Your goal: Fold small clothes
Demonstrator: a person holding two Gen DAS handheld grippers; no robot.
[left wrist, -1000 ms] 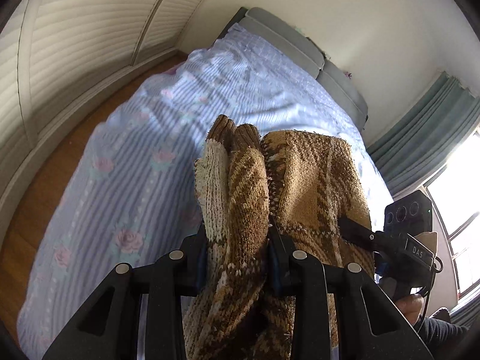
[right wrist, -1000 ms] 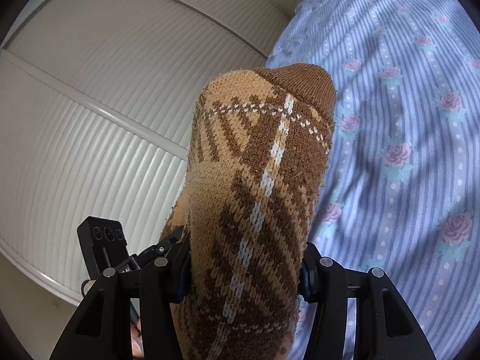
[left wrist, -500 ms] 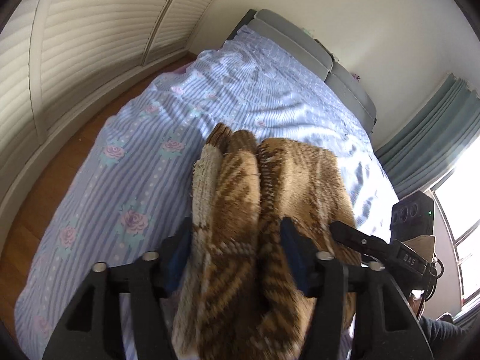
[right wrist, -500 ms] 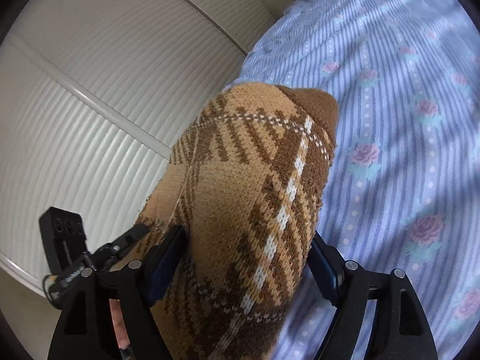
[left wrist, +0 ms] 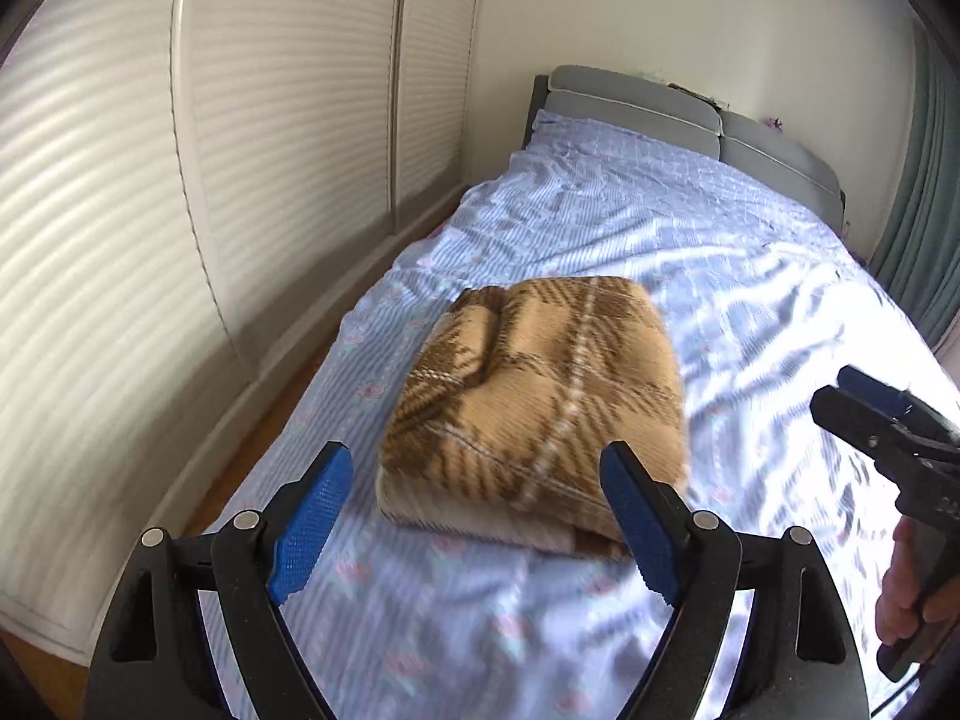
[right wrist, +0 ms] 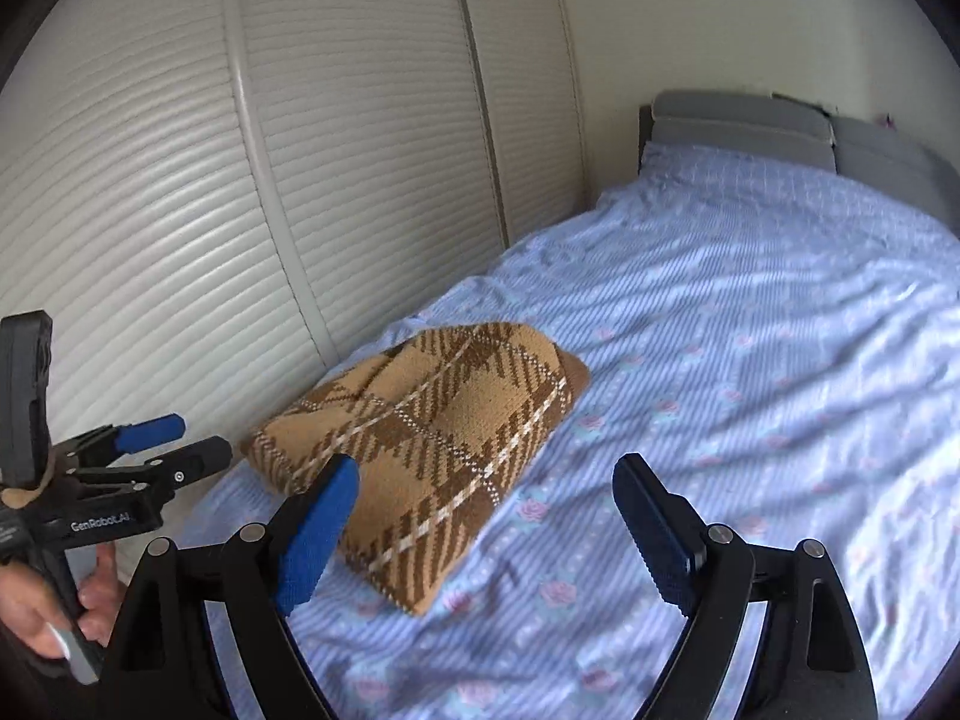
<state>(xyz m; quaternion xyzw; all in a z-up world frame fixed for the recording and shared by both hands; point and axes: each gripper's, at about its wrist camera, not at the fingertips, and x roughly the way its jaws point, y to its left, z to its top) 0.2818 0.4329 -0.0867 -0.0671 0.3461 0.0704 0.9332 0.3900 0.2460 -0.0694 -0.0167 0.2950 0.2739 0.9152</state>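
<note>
This is a bedroom in a home: a bed [left wrist: 690, 276] with blue flowered sheet, a grey padded headboard [left wrist: 660, 99], white louvred wardrobe doors [right wrist: 240, 180] and green curtains [left wrist: 927, 210].

Folded brown plaid garment [left wrist: 534, 414] lies on bed [left wrist: 750, 300] near left edge, ahead of both tongs. Bare sheet open to its right and beyond, up to grey headboard [left wrist: 636, 97]. Slatted wardrobe doors [right wrist: 336, 168] stand close along bed's left side, narrow floor strip [left wrist: 288, 396] between.
</note>
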